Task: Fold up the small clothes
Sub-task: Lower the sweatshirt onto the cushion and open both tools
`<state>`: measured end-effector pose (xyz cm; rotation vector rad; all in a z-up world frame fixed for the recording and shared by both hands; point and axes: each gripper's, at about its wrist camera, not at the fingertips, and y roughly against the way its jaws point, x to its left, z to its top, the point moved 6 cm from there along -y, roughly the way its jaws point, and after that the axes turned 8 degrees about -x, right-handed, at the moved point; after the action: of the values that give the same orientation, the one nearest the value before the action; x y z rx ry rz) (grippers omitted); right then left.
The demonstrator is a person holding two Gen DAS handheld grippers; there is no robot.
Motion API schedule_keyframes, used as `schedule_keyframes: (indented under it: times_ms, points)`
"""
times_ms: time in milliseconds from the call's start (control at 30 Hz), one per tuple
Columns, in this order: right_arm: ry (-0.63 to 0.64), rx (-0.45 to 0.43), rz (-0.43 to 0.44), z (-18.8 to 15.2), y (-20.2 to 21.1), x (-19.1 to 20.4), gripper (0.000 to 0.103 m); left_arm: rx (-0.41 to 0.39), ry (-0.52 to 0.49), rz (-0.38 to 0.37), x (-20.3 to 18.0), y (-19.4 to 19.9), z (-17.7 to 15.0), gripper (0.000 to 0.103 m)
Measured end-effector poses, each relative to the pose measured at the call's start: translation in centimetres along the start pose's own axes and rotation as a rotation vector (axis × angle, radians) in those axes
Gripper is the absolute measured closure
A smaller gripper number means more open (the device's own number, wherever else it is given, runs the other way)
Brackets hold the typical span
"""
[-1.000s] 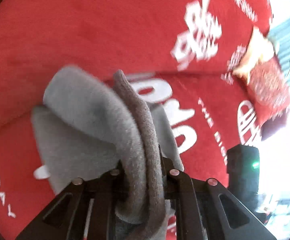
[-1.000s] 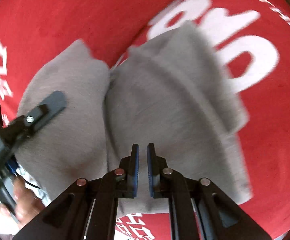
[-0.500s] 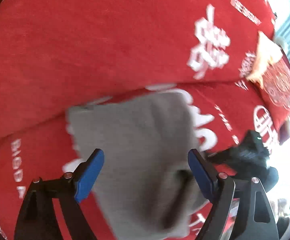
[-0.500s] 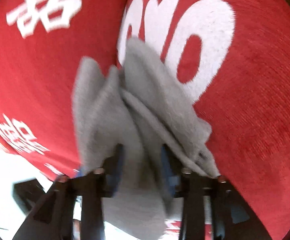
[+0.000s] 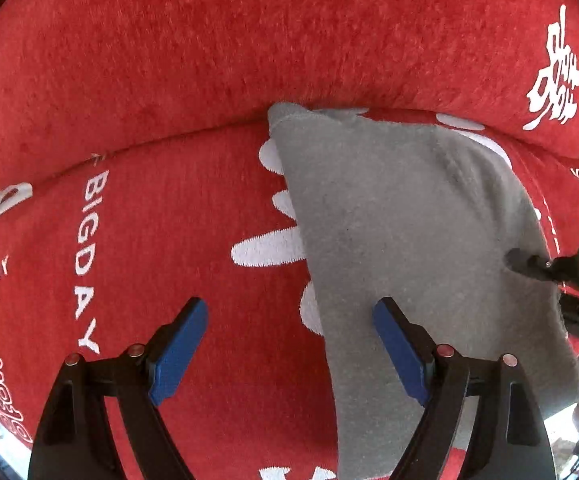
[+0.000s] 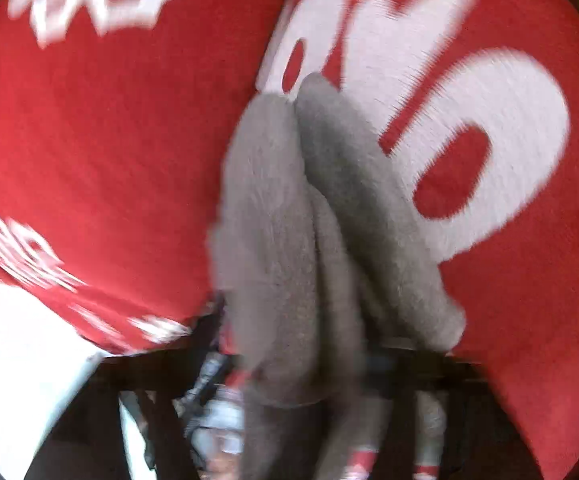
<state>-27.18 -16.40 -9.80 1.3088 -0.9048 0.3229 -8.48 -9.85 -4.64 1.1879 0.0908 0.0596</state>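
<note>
A small grey garment (image 5: 409,240) lies folded on the red cloth (image 5: 149,60). My left gripper (image 5: 289,344) is open and empty just above its left edge, blue pads (image 5: 177,344) wide apart. In the left wrist view my right gripper's fingers (image 5: 529,264) press on the garment's right edge. In the blurred right wrist view the grey garment (image 6: 289,220) is bunched between my right gripper's jaws and hides the fingertips.
The red cloth (image 6: 109,160) has white lettering (image 5: 85,260) and large white characters (image 6: 469,120). A seam runs across it behind the garment. The cloth's edge and a bright floor (image 6: 17,340) show at the lower left of the right wrist view.
My left gripper let go of the grey garment, opened wide and moved left. The garment now lies flatter. My right gripper went from shut and empty to closed around the garment's edge.
</note>
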Motion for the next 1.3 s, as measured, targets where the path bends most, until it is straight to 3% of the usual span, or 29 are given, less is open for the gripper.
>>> schedule_keyframes:
  times_ms: [67, 133, 200, 300, 367, 500, 567, 600, 633, 767, 867, 900, 933, 967, 1133, 1300]
  points:
    - [0.13, -0.035, -0.004, 0.2, 1.0, 2.3, 0.088, -0.01, -0.014, -0.003, -0.5, 0.0, 0.2, 0.017]
    - [0.184, -0.073, -0.001, 0.5, 2.1, 3.2, 0.088, -0.017, -0.032, -0.008, -1.0, -0.2, 0.5, 0.017]
    - [0.172, -0.09, -0.028, 1.0, 2.5, 2.3, 0.089, -0.016, -0.056, -0.018, -1.5, -0.9, 0.2, 0.015]
    - [0.094, -0.021, -0.109, 0.6, 0.9, -1.4, 0.086, 0.008, -0.052, -0.031, -1.8, -2.1, -0.2, 0.015]
    - [0.025, -0.055, -0.085, 0.8, 1.3, -2.6, 0.081, 0.004, -0.051, -0.033, -1.7, -2.0, -0.3, 0.015]
    - [0.002, -0.123, -0.15, 0.5, 3.5, -4.1, 0.077, 0.022, -0.062, -0.037, -1.3, -1.4, -0.3, 0.015]
    - [0.036, -0.144, -0.208, 0.0, 4.8, -3.8, 0.066, 0.019, -0.081, -0.019, -0.8, -0.9, -0.2, 0.015]
    - [0.067, -0.156, -0.231, -0.3, 5.8, -3.2, 0.054, 0.017, -0.087, -0.009, -0.6, -0.5, -0.2, 0.015]
    - [0.081, -0.163, -0.216, -0.5, 6.5, -3.0, 0.048, 0.016, -0.09, -0.003, -0.3, -0.2, -0.3, 0.015]
    - [0.16, -0.162, -0.104, -2.7, 9.0, -0.7, 0.046, 0.045, -0.082, -0.012, 1.0, 0.4, -1.5, 0.015]
    - [0.241, -0.09, -0.172, -4.7, 8.5, -0.4, 0.046, 0.071, -0.086, -0.031, 1.1, 0.5, -3.1, 0.015]
    - [0.28, -0.056, -0.234, -5.4, 7.9, -0.8, 0.051, 0.081, -0.094, -0.037, 0.9, 0.4, -3.6, 0.015]
    - [0.315, -0.041, -0.267, -5.9, 7.6, -0.9, 0.088, 0.089, -0.103, -0.039, 0.7, 0.3, -4.1, 0.015]
    - [0.353, -0.027, -0.296, -6.4, 7.1, -0.8, 0.096, 0.096, -0.112, -0.038, 0.5, 0.1, -4.6, 0.015]
    - [0.359, -0.055, -0.417, -6.7, 6.5, -3.9, 0.096, 0.125, -0.166, 0.015, 0.3, -1.9, -7.1, 0.015]
    - [0.308, -0.058, -0.417, -7.5, 6.9, -5.6, 0.095, 0.202, -0.139, 0.042, 2.0, -2.7, -9.1, 0.015]
